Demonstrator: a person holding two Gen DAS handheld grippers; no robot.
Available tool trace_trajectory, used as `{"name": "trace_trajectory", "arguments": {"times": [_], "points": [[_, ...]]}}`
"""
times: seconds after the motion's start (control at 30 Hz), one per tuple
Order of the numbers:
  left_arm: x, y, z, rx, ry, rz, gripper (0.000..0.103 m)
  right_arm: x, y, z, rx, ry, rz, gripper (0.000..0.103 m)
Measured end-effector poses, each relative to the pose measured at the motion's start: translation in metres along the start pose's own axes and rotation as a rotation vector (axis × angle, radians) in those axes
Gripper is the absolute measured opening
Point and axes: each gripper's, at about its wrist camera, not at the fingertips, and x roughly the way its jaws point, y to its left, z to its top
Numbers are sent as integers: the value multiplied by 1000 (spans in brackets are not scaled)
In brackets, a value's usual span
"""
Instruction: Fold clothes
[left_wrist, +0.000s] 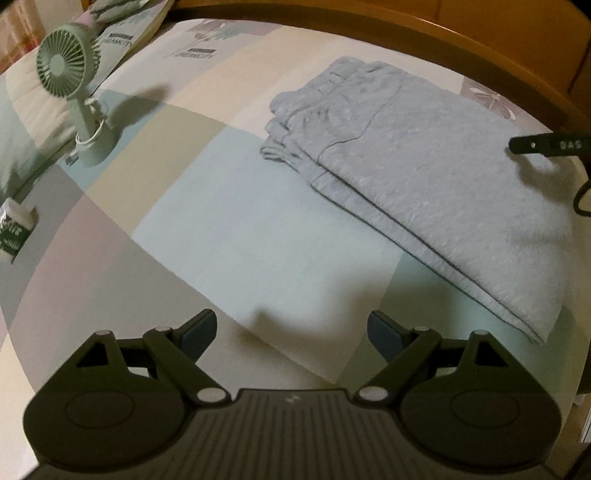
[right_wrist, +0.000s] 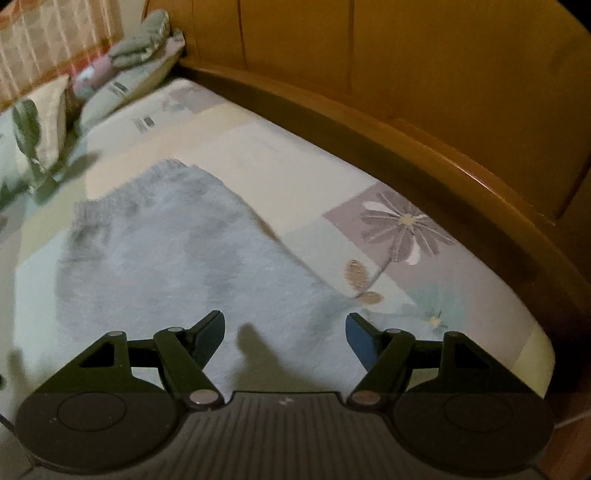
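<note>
Black plastic left gripper (left_wrist: 291, 334) hangs with jaws wide apart over the pastel patchwork bedsheet (left_wrist: 229, 236), holding nothing. Black right gripper (right_wrist: 285, 338), also apart and empty, hovers above the folded pale-blue textured garment (left_wrist: 424, 192) near the bed's wooden-framed edge (right_wrist: 424, 155).

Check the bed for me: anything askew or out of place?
Mostly tidy. The folded pale grey textured garment lies flat, but its far end is bunched, layers stepped unevenly. A green handheld fan stands on the patchwork bedsheet, well clear.
</note>
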Motion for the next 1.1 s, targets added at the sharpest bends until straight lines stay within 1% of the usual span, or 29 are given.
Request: {"name": "trace_trajectory", "arguments": {"times": [0.07,0.17,0.23,0.33,0.43,0.5,0.53,0.57,0.67,0.7,0.77,0.83,0.93,1.1], "points": [[-1,0,4,0,-13,-2,89,2,-19,-4,46,40,-46,76],[-2,-2,17,21,-50,3,89,-16,-35,-16,69,41,-49,77],[-1,-5,33,39,-93,-1,89,-26,-35,-21,58,40,-40,77],[7,-17,61,78,-164,-39,89,-36,-29,-31,40,47,-20,77],[21,-36,85,154,-230,-95,89,-38,-19,-42,32,67,10,77],[32,-48,97,199,-254,-111,89,-36,-14,-46,26,78,16,77],[39,-51,101,216,-256,-113,89,-37,-12,-48,26,83,20,77],[48,-53,105,218,-238,-109,89,-37,-10,-51,28,87,23,77],[67,-50,113,179,-134,-68,89,-41,-10,-54,36,95,25,77],[70,-48,113,159,-104,-58,89,-41,-11,-54,33,98,18,77],[69,-42,112,123,-79,-63,89,-44,-14,-55,38,100,4,77],[64,-38,110,106,-61,-55,88,-48,-20,-56,58,103,-4,77],[48,-38,112,113,-81,-51,88,-55,-24,-55,79,101,-8,77],[28,-51,135,128,-145,-65,89,-60,-17,-52,72,103,22,77]]}}
